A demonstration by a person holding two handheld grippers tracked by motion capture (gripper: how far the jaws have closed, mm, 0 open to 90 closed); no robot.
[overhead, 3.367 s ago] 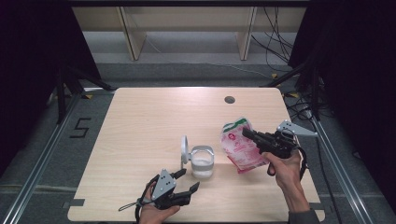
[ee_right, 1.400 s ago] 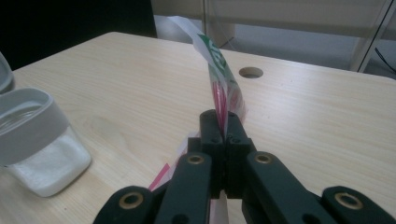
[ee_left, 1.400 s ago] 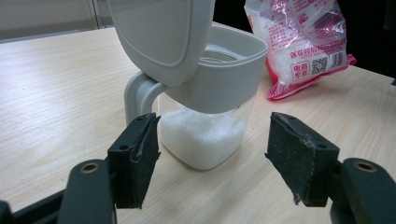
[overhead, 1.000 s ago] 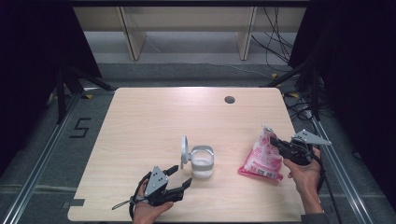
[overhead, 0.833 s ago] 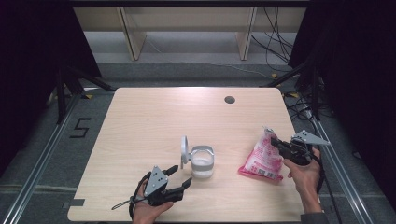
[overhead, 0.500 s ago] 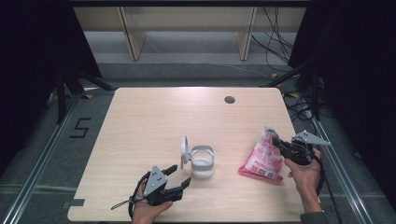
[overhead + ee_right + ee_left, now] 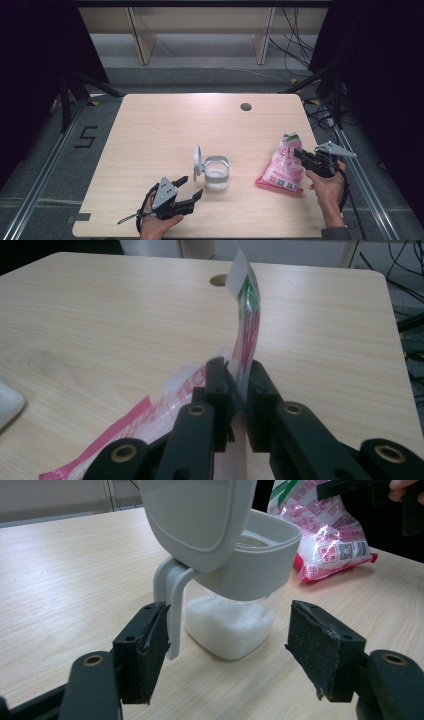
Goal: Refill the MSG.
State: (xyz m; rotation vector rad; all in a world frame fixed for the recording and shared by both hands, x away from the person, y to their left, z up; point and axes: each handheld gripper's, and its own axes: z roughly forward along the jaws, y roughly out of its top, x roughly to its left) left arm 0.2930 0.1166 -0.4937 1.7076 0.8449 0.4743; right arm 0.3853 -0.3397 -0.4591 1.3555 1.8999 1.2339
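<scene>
Right tongs (image 7: pixel 239 390) pinch pink sugar bag (image 7: pixel 283 165) near bench right edge, jaws just easing apart. Left tongs (image 7: pixel 225 650) gape empty, framing lidded sugar jar (image 7: pixel 216 172) mid-bench, ready to steady it.

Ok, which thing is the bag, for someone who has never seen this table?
Start at the wooden table and go to its right edge, near the right gripper. The bag lies there: a soft pink and white printed pouch with a green top, unlike the clear jar with its grey lid at the middle.
</scene>
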